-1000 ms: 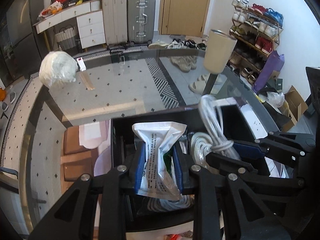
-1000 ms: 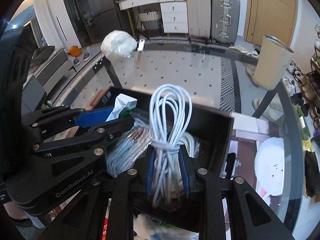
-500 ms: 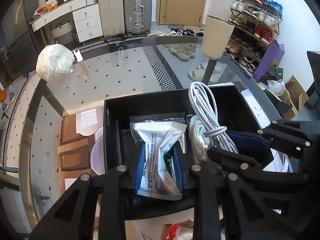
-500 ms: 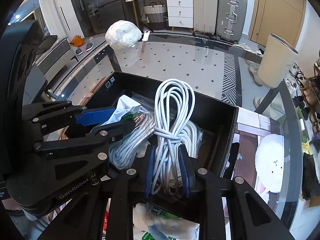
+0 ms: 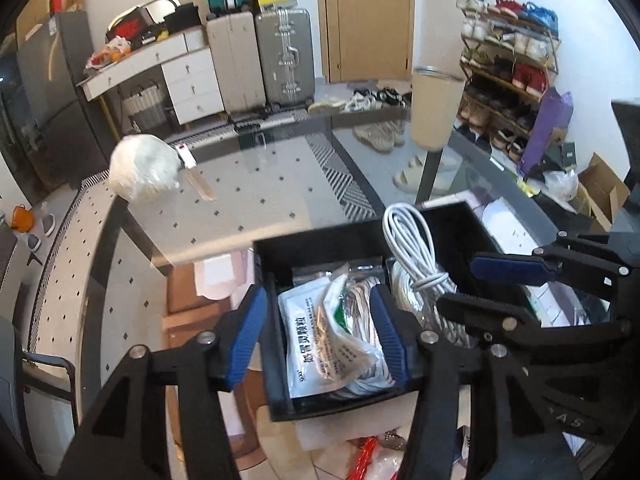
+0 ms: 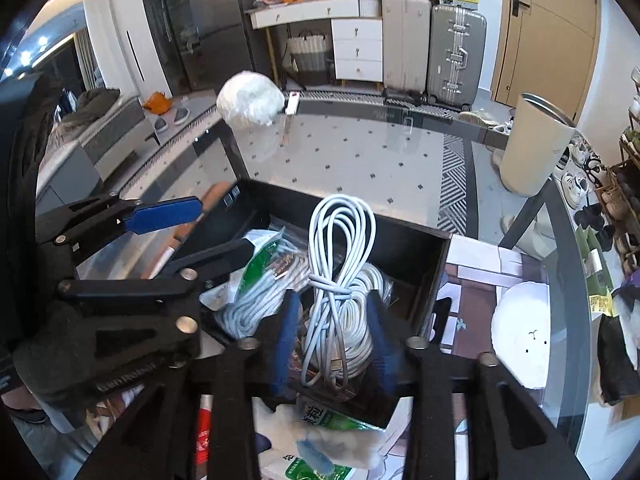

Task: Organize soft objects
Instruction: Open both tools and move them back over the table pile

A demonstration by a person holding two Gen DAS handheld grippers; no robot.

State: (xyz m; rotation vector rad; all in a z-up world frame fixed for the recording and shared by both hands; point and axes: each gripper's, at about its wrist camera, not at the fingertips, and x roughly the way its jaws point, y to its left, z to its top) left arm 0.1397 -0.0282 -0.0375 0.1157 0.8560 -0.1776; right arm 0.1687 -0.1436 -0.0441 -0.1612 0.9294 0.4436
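Both of my grippers are over the black bin [image 5: 320,248] on the glass tabletop [image 5: 256,184] right now. The left gripper [image 5: 320,328] has just been opening: its blue fingers [image 5: 248,336] stand apart, one outside the bin's left wall and one inside, with the white sachet pack [image 5: 320,340] lying loose between them in the bin, not pinched. Same deal on the right gripper [image 6: 332,332]: its fingers [image 6: 286,328] have just been spreading too, and the white cable bundle [image 6: 340,264] sits between them in the bin, its loop sticking up above the rim; I can't see the pads pressing it. A second coil of cable [image 6: 256,300] lies beside it. Far corner of the tabletop has a white bagged lump [image 5: 144,168] well away from the bin.
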